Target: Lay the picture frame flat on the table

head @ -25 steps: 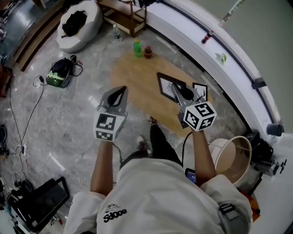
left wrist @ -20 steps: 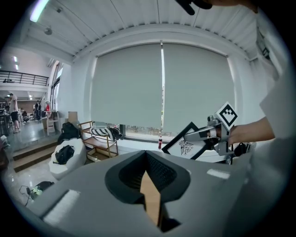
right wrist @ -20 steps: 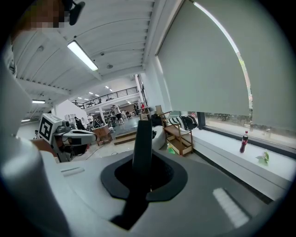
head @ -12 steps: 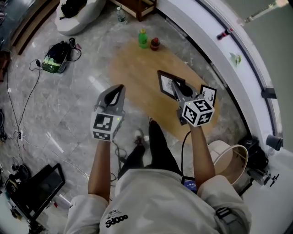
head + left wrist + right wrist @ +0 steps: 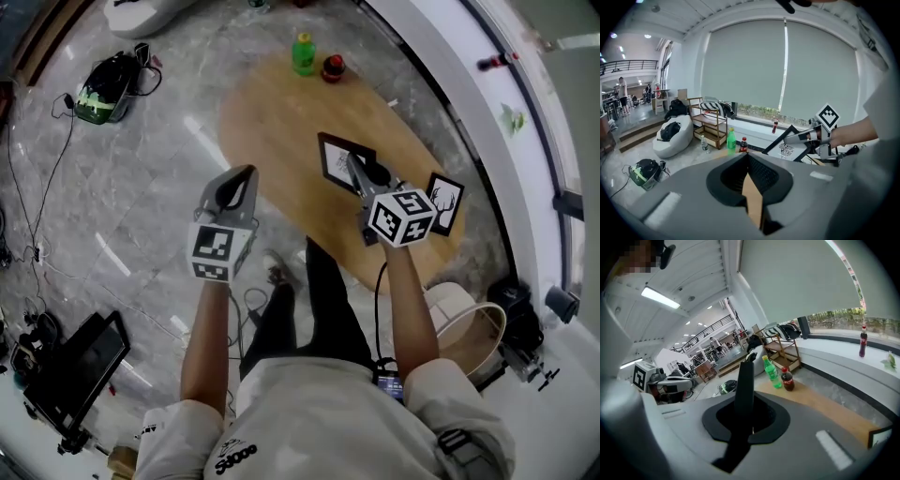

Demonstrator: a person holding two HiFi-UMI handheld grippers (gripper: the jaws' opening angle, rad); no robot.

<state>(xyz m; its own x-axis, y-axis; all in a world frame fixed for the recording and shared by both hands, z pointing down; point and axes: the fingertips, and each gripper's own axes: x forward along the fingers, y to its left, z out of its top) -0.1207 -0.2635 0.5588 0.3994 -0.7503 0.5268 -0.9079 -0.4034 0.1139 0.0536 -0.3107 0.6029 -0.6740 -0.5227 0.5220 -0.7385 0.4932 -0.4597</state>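
A black picture frame (image 5: 336, 161) with a white print hangs tilted over the oval wooden table (image 5: 281, 122). My right gripper (image 5: 354, 167) is shut on its near edge. In the right gripper view the frame's dark edge (image 5: 743, 380) rises straight out from between the jaws. From the left gripper view I see the frame (image 5: 787, 146) and the right gripper (image 5: 802, 137) holding it. My left gripper (image 5: 246, 176) hovers by the table's near left edge, shut, with nothing in it. Whether the frame touches the tabletop is unclear.
A second small frame with an antler print (image 5: 446, 202) stands at the table's right end. A green bottle (image 5: 303, 53) and a red-capped bottle (image 5: 334, 67) stand at the far end. A round bin (image 5: 469, 323) and a backpack (image 5: 103, 89) are on the floor.
Both grippers have sunk lower toward the table, the right one carrying the frame down with it. The table now looks larger and closer in the head view.
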